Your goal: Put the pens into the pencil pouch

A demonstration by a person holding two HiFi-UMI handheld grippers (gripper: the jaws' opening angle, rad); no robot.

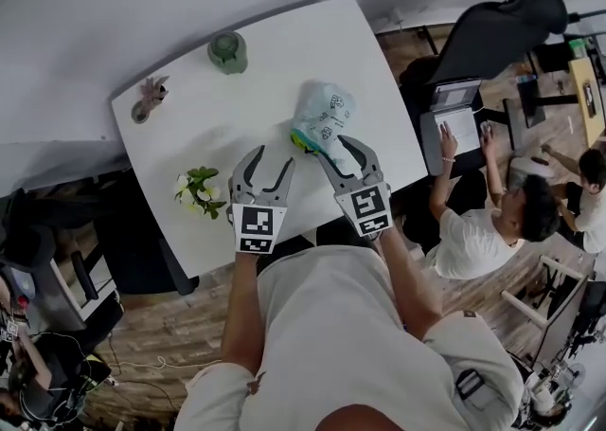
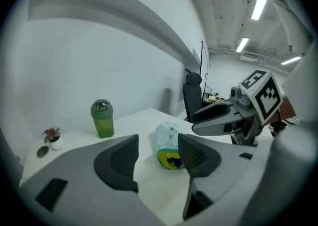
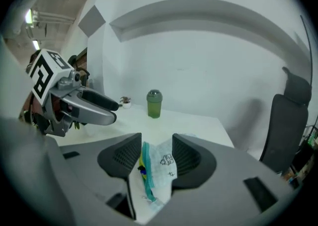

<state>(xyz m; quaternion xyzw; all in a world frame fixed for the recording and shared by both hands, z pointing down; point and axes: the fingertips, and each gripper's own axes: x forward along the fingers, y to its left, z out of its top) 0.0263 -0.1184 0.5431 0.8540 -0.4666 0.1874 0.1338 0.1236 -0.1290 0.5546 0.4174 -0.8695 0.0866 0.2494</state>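
Observation:
The pale printed pencil pouch [image 1: 324, 115] lies on the white table [image 1: 246, 102], its open end toward me. In the left gripper view the pouch [image 2: 167, 140] shows a yellow lining with dark pens [image 2: 172, 162] inside its mouth. My right gripper [image 1: 338, 151] is open above the pouch's near end; in its own view the pouch [image 3: 163, 164] with its teal zip edge lies between the spread jaws of the right gripper [image 3: 155, 153], pads apart from it. My left gripper [image 1: 268, 163] stands open just left of the pouch with nothing held.
A green bottle [image 1: 228, 51] stands at the table's far edge, a small potted plant [image 1: 151, 93] at the far left corner, a flower sprig [image 1: 200, 188] near the left edge. A seated person [image 1: 483, 221] with a laptop [image 1: 455, 115] is right of the table.

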